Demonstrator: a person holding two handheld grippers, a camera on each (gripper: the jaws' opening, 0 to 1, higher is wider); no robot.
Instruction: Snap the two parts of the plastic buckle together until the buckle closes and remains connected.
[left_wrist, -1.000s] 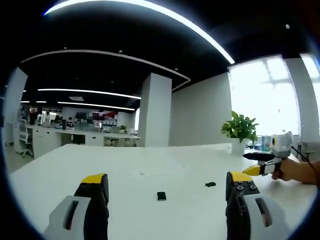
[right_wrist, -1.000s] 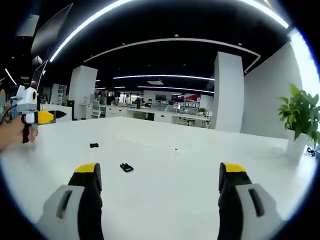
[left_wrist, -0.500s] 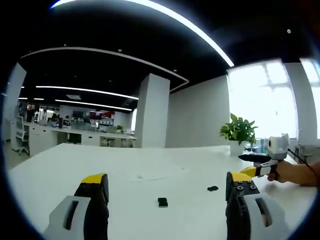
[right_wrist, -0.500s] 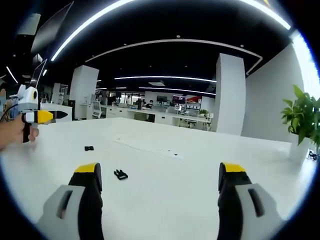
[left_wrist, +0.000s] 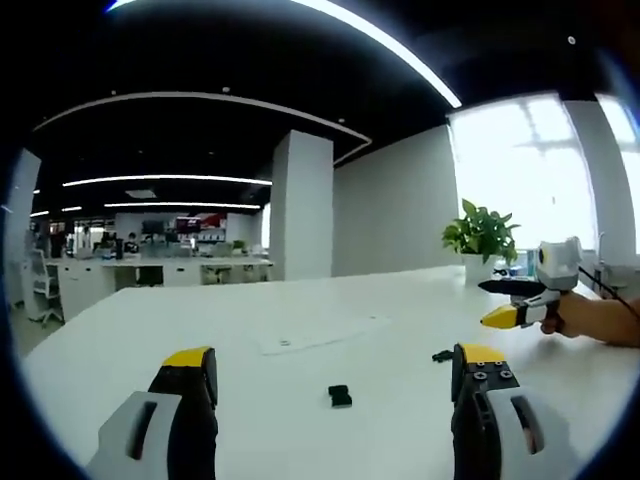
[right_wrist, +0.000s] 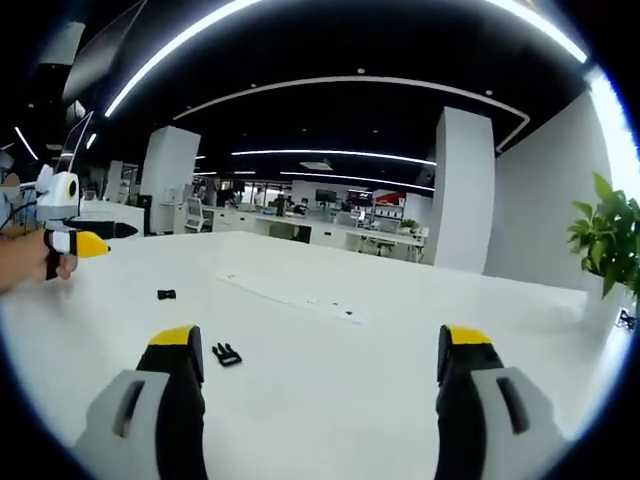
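Two small black buckle parts lie apart on the white table. In the left gripper view one part sits between my left gripper's jaws, the other part lies just beside the right jaw's tip. My left gripper is open and holds nothing. In the right gripper view the pronged part lies by the left jaw's tip and the second part sits farther left. My right gripper is open and empty. The right gripper appears at the left view's right side; the left gripper at the right view's left.
A flat sheet of paper lies on the table beyond the parts, also seen as a paper sheet. A potted plant stands at the table's far edge. Office desks and pillars fill the background.
Both views have shifted: the buckle parts now sit closer to my jaws and more to the side. The parts themselves have not moved on the table. Both grippers stay open.
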